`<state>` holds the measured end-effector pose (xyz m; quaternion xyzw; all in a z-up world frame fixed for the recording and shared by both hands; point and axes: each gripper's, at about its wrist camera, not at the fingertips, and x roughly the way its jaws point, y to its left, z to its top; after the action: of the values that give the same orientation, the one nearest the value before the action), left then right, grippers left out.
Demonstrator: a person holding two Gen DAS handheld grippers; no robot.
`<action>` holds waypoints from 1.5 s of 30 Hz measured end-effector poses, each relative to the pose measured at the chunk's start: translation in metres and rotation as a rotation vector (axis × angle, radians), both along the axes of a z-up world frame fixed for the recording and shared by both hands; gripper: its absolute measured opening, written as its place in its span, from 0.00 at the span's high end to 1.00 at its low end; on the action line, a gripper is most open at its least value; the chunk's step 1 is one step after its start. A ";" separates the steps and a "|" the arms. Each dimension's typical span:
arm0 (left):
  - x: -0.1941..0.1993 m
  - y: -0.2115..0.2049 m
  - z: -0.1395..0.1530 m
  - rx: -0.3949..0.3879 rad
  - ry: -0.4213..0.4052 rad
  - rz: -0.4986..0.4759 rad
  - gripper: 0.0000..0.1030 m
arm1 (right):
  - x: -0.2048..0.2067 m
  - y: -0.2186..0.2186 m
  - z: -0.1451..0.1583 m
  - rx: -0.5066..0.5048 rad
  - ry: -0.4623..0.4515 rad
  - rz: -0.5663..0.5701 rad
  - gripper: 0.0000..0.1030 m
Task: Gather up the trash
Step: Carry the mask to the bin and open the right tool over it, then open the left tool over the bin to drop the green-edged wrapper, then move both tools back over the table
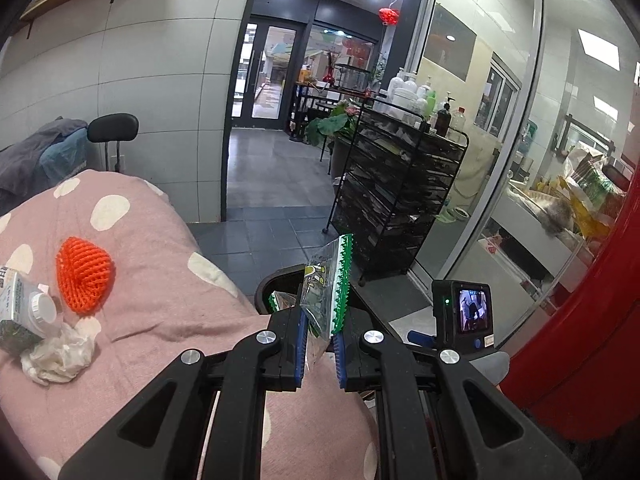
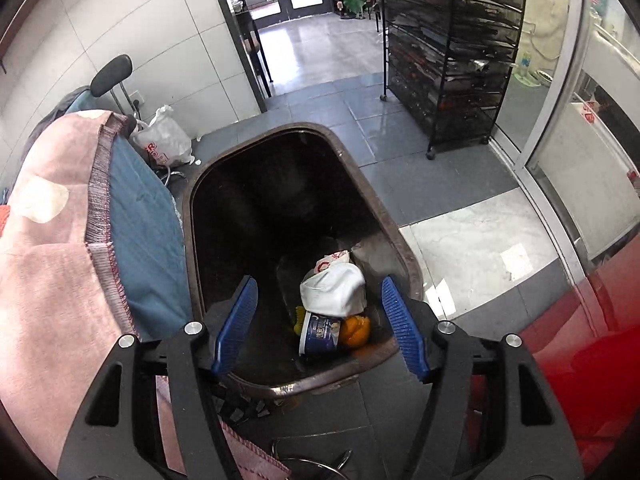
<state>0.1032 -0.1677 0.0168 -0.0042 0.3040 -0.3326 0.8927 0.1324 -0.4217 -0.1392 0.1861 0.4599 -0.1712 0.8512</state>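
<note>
Blue-padded jaws of the left gripper (image 1: 320,344) pinch a clear plastic wrapper (image 1: 326,284) with a green serrated edge; it stands upright above the pads, past the foot edge of the bed and in front of the dark rim of the trash bin (image 1: 276,280).

Right gripper (image 2: 320,320) hangs over the bin (image 2: 404,256), jaws spread, nothing between the pads. Bin is dark brown with rounded corners, standing on the grey tile floor just beside the bed's edge. Contents, all at the end under the gripper: a crumpled white carton (image 2: 334,288), a small white-and-blue tub (image 2: 320,334) on its side, orange peel (image 2: 356,330) touching the tub, and something yellow, too hidden to name. The bin's far end looks dark.

Left wrist view only: pink spotted bedspread (image 1: 160,280) carrying an orange foam fruit net (image 1: 84,276), a boxed carton with a white cap (image 1: 24,312) and a crumpled white tissue (image 1: 60,354) touching it, all near the left edge. It also catches the right gripper's camera screen (image 1: 472,310).

Right wrist view only: the bin's inside, a white plastic bag (image 2: 162,142) on the floor by the wall, and the blue mattress side (image 2: 144,216) under the bedspread hem.

Both views: a black wire rack (image 1: 400,196).
</note>
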 end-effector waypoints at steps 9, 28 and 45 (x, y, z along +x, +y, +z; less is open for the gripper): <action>0.008 -0.049 -0.016 0.017 0.068 -0.100 0.89 | -0.023 -0.011 0.019 -0.015 -0.037 -0.063 0.29; 0.022 -0.107 -0.045 0.153 0.087 -0.146 0.48 | -0.037 -0.038 0.018 -0.015 -0.029 -0.141 0.28; 0.004 -0.066 -0.026 0.096 0.008 -0.076 0.08 | -0.033 -0.027 0.031 -0.016 -0.068 -0.087 0.24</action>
<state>0.1074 -0.2338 -0.0091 0.0490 0.3230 -0.3515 0.8774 0.0993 -0.4485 -0.1078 0.2046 0.4208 -0.2054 0.8596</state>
